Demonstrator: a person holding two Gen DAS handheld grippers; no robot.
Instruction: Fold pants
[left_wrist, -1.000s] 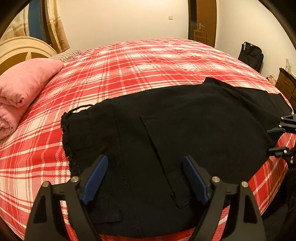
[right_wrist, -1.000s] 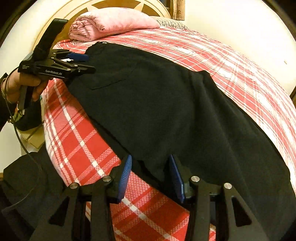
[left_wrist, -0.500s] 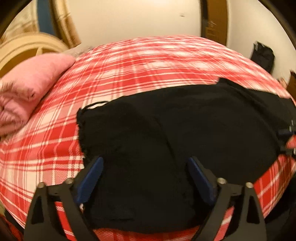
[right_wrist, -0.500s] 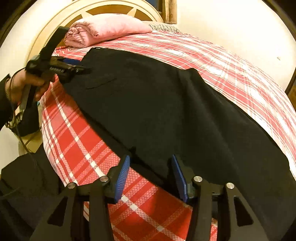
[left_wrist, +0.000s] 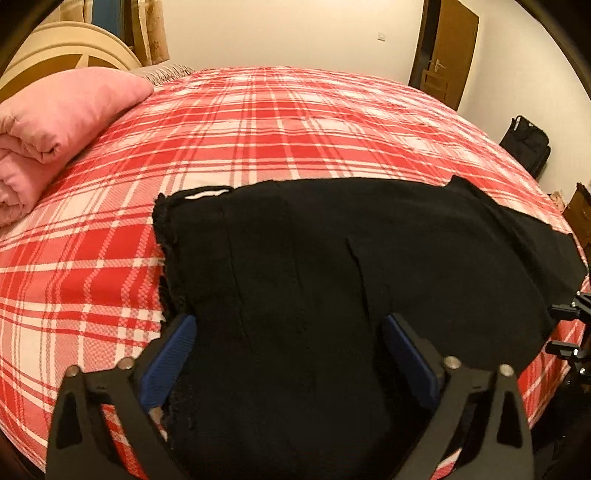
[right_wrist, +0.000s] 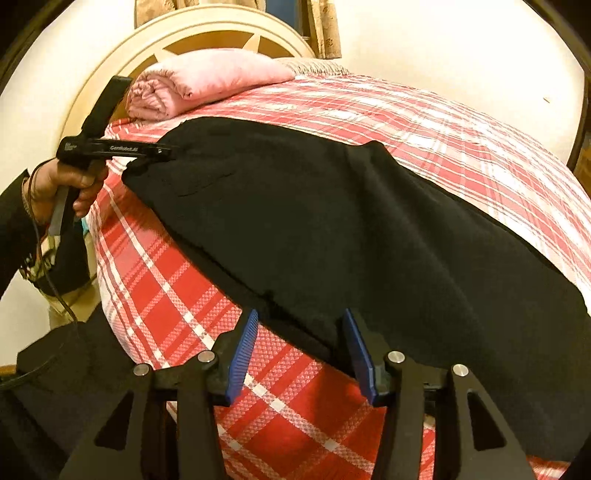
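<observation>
Left tongs (left_wrist: 288, 354) had slid along the near edge toward the waistband end; their jaws widened, then narrowed a little in the last half second. They stood wide open over the pants (left_wrist: 332, 266), pads not pinching cloth. Right tongs (right_wrist: 299, 354) barely moved: half open, straddling the near hem, pads apart from the fabric. Pants lay flat, already doubled leg on leg, across the bed (left_wrist: 258, 122) by its near edge. Judged: both tongs lined up to pinch; next fold not yet begun.

Pink pillow (left_wrist: 55, 118), plaid bedspread (left_wrist: 277, 122)
</observation>
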